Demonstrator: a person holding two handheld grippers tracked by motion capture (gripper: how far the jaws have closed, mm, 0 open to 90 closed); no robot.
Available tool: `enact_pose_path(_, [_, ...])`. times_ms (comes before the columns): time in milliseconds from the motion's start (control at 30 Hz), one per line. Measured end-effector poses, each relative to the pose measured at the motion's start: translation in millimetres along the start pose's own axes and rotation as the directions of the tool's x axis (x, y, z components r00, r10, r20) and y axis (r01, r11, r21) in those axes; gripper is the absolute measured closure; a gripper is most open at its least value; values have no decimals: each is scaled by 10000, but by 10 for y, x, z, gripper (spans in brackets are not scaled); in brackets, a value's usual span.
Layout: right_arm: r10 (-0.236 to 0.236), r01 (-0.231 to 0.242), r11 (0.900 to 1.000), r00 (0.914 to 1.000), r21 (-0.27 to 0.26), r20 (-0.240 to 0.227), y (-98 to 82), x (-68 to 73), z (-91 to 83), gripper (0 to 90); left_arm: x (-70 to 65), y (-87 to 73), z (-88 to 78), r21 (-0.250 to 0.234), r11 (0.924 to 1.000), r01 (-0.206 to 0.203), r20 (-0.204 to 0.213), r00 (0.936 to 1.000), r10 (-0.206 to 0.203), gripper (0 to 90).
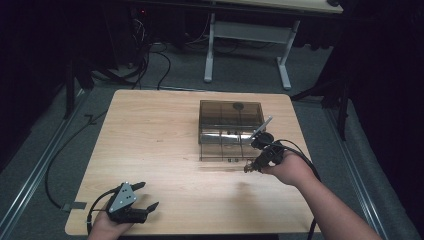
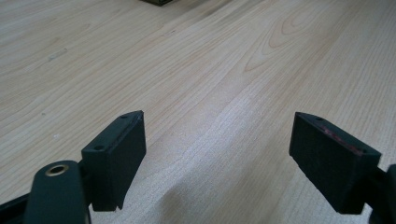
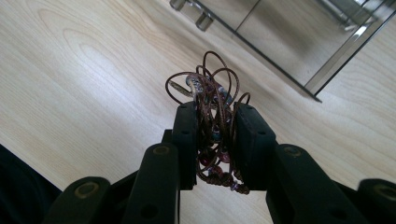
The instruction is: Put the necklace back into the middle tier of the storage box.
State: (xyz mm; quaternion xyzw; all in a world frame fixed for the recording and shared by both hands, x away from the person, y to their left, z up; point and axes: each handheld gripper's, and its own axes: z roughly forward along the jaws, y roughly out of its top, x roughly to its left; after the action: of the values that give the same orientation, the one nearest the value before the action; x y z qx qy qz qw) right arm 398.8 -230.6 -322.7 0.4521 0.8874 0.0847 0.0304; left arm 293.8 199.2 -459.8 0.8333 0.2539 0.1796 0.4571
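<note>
Bracelets (image 3: pixel 212 121), a tangle of beaded cord, sit clamped in my right tongs (image 3: pixel 215 135) beside the smoked organiser box (image 1: pixel 230 127), ready for stowing; left tongs (image 2: pixel 219 154) gape empty above the bench (image 1: pixel 150 145).

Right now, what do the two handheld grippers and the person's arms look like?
Both are matte black two-jaw units with flat rectangular pads. The left gripper carries a grey three-cornered plate with small holes and trails a black cable off the table edge. The right gripper has a black cable looping behind it. Brass-coloured pivot rivets sit on the linkages. Both forearms are bare, no sleeves in view.
</note>
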Motion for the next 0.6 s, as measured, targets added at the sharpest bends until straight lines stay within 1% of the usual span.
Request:
enact_pose_path(167, [-48,48,10000,10000,-8,-57,69,16,-35,719,0,0,0,3,10000,-3,-4,10000,3,192])
enact_pose_path(267, [-183,183,9998,9998,-4,-90,143,25,-69,720,1,1,-2,30,10000,-10,5,10000,10,192])
enact_pose_path(367, [-170,171,9999,9998,9,-81,180,37,-87,720,0,1,1,11,10000,-5,7,10000,5,192])
enact_pose_path(433, [-269,269,9996,9996,-49,-42,218,47,-103,719,1,3,1,47,10000,-29,11,10000,29,192])
enact_pose_path(533, [-278,278,9996,9996,-77,26,301,69,-133,720,1,2,0,37,10000,-33,17,10000,33,192])
enact_pose_path(600, [-231,232,9997,9997,-69,61,321,71,-141,719,1,2,0,32,10000,-34,18,10000,34,192])
